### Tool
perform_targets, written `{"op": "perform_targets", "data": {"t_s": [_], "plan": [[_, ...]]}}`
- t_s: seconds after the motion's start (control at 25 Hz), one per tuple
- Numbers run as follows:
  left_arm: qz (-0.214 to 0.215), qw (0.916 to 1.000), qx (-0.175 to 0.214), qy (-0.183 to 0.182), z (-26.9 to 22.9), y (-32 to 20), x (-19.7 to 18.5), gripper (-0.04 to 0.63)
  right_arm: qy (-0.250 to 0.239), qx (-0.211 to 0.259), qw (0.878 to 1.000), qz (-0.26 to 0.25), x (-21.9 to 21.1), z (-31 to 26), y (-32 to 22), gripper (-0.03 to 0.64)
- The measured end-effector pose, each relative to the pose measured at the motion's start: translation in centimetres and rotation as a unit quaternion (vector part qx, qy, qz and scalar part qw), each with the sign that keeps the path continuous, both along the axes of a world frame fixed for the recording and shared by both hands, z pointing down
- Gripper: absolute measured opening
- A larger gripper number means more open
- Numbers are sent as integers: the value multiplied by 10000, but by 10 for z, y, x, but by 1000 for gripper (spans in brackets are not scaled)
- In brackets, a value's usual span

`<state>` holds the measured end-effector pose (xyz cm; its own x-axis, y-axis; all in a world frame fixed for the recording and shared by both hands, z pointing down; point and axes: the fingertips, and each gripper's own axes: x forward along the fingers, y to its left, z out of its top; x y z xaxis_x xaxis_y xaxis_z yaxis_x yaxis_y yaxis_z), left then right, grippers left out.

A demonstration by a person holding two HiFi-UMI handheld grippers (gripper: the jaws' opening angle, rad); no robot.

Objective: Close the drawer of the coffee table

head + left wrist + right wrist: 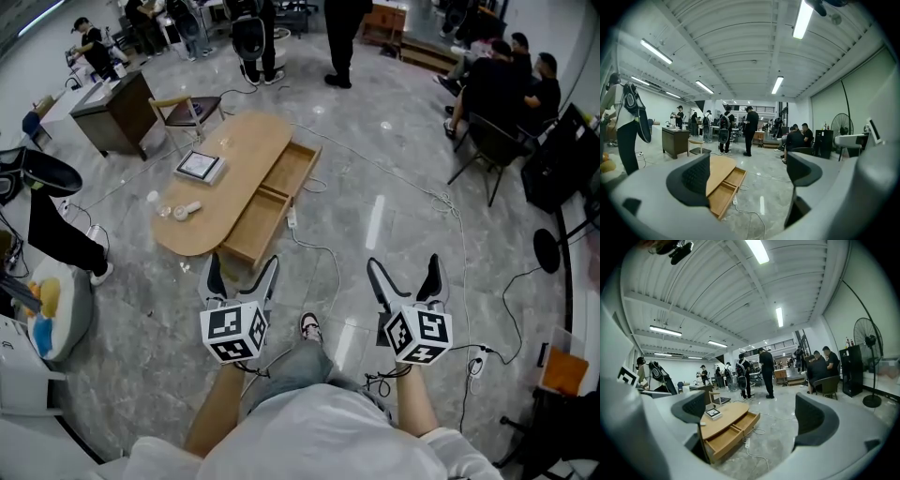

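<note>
so, the task isn't started yet, as far as i can judge. the drawer [279, 192] of the coffee table [251, 150] stands pulled far out from the table's long side. its wooden inside is open to see, w/ a divider across the middle. if it is one long drawer or two side by side, i cannot tell. it looks empty.

the left claw [242, 266] has its jaws spread wide, w/ nothing between them. in the left gripper view only floor and the drawer's near end show in the gap. the drawer lies ahead of this claw and lower, close beside its left jaw in that view, but apart from it, no contact. the right claw [403, 272] is spread wide too and also holds nothing. from this claw the drawer is ahead and to the left, farther off than from the left one.

what is left is, i think, the whole job: come nearer, go down to the drawer front, put a claw against it and push until it sits flush w/ the table edge. one thing to watch is a white cable [314, 246] w/ a power strip [292, 217] on the floor just beside the drawer front, between it and the right claw. a flat framed thing [199, 166] on the table top is beyond the drawer and shouldn't matter.
</note>
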<state>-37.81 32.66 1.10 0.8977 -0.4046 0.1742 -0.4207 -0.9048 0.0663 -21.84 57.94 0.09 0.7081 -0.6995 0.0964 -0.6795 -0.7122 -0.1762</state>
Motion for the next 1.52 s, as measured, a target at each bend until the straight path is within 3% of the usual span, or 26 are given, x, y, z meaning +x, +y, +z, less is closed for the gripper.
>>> {"op": "perform_targets", "data": {"t_s": [0.36,0.96,1.24,1.52], "plan": [[-1,9999,-156,-27,14,-50,87,505,-69,-102,9999,48,80,8,-42,588],[-171,9992,-270,247,1,-185,258,505,113,-266,9989,-372,242,-14,-181,588],[-296,9990,-301,114,8,-231,298,505,37,-350,9982,-481,292,-8,-223,588],[-699,9968,-355,-158,27,-266,302,505,-250,-466,9954,-800,328,20,-264,587]]}}
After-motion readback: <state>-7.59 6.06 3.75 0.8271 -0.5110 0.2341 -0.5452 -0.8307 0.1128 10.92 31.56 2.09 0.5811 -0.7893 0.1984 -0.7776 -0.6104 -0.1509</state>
